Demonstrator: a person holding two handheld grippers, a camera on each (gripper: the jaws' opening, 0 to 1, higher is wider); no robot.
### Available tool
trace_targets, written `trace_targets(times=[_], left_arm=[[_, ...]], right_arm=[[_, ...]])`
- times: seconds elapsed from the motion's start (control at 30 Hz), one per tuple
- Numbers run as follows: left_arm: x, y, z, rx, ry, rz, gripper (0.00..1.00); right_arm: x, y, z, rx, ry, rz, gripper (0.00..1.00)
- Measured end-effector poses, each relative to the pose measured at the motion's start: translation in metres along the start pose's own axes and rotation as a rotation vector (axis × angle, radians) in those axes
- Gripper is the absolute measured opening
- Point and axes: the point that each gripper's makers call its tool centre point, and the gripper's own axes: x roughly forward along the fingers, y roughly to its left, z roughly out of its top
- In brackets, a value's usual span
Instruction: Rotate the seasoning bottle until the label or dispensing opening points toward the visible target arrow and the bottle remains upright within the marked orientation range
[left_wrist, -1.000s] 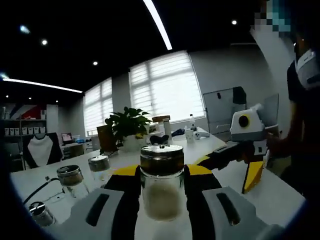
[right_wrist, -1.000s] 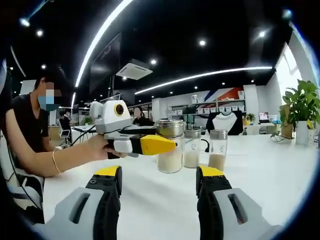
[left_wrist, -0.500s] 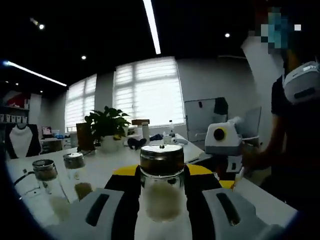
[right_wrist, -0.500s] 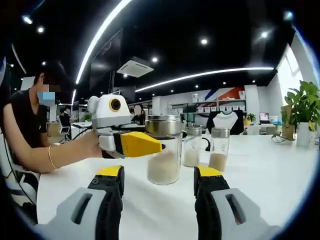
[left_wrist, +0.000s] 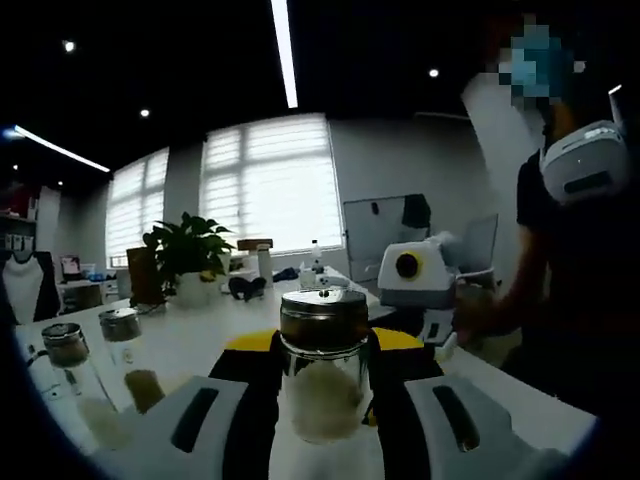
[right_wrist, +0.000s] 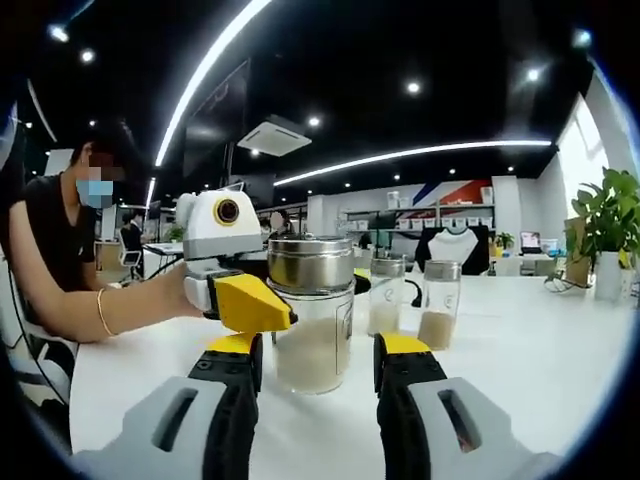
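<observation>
The seasoning bottle (left_wrist: 322, 372) is a clear glass jar with a metal lid, half full of white granules. My left gripper (left_wrist: 322, 350) is shut on it, a black and yellow jaw pressing each side. In the right gripper view the same bottle (right_wrist: 310, 320) stands upright over the white table (right_wrist: 520, 380). One yellow finger (right_wrist: 250, 303) of the left gripper crosses its left side. My right gripper (right_wrist: 316, 352) is open, its jaw tips flanking the bottle's base with gaps on both sides. No arrow or label can be made out.
Two more glass jars (right_wrist: 388, 295) (right_wrist: 438, 300) stand behind the bottle, and the same jars (left_wrist: 120, 345) (left_wrist: 65, 365) show at the left. A potted plant (left_wrist: 185, 255) sits farther back. The person (right_wrist: 60, 250) sits at the table's edge.
The bottle has come nearer to the right gripper and now sits between its jaw tips, which stand a little closer together. The left view has swung, shifting the background leftward.
</observation>
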Motion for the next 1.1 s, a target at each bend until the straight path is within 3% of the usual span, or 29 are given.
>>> trace_targets(times=[0.13,0.63,0.9,1.1], left_arm=[[0.001,-0.01,0.007,-0.038,-0.047,-0.055,0.36],[-0.005,-0.018,0.007,-0.064,-0.069,-0.138,0.36],[-0.007,-0.011,0.005,-0.07,-0.068,-0.117,0.36],[-0.007,0.004,0.004,-0.084,-0.068,-0.043,0.36]], right_arm=[[-0.001,0.003,0.003,-0.01,-0.01,0.014,0.42],[-0.004,0.027,0.007,-0.076,-0.042,0.104,0.32],[0.0,0.023,0.007,-0.046,-0.075,0.078,0.31],[0.009,0.011,0.006,-0.015,-0.085,-0.003,0.31]])
